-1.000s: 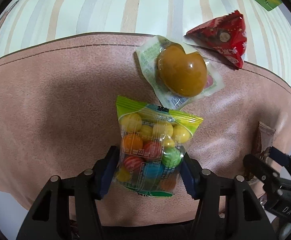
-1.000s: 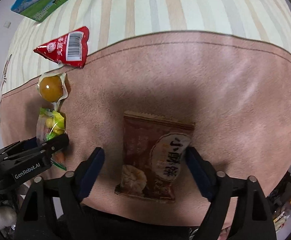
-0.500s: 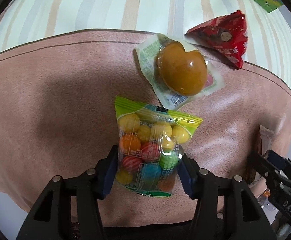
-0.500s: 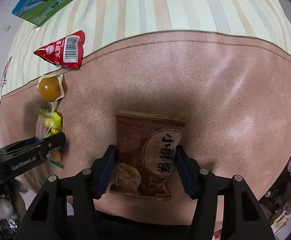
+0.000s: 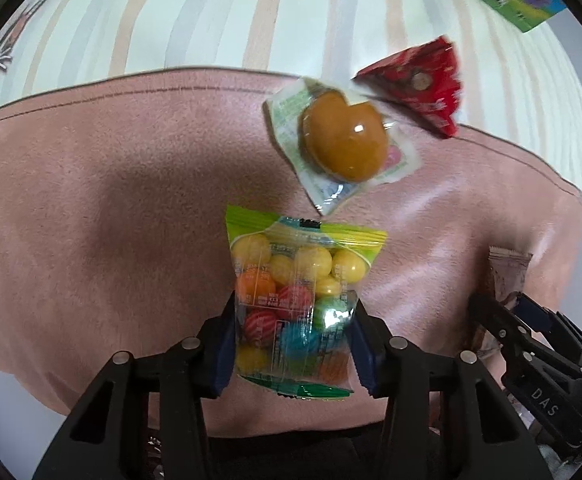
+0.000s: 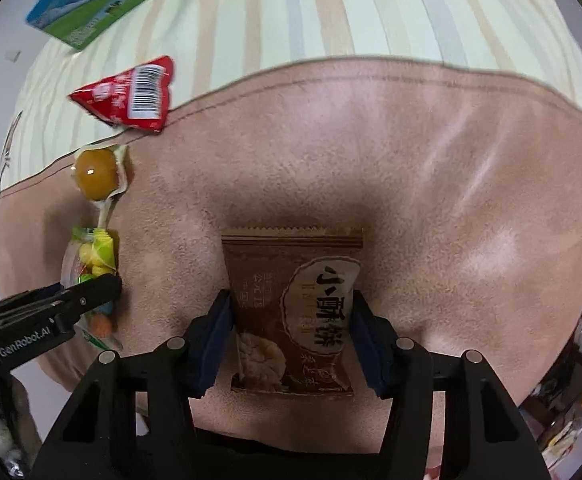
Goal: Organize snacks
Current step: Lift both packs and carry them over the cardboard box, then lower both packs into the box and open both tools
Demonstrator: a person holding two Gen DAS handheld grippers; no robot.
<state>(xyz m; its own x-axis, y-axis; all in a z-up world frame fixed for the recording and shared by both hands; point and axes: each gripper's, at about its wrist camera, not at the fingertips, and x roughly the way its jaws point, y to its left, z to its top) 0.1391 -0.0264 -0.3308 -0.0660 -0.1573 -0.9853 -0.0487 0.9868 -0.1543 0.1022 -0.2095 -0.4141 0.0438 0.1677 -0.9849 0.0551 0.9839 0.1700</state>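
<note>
Both grippers have closed since a second ago. The left gripper [image 5: 293, 346] clamps the candy bag [image 5: 297, 304]; the right gripper [image 6: 291, 342] clamps the brown packet [image 6: 297, 312], both on the pink mat [image 6: 431, 208]. The egg [image 5: 341, 138] and red pack [image 5: 419, 84] remain unsorted, so the task seems early.

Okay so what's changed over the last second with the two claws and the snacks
The right claw closed from wide open onto the brown biscuit packet. The left claw tightened onto the candy ball bag. The egg pack and red triangular packet lie where they were, on the pink mat.
</note>
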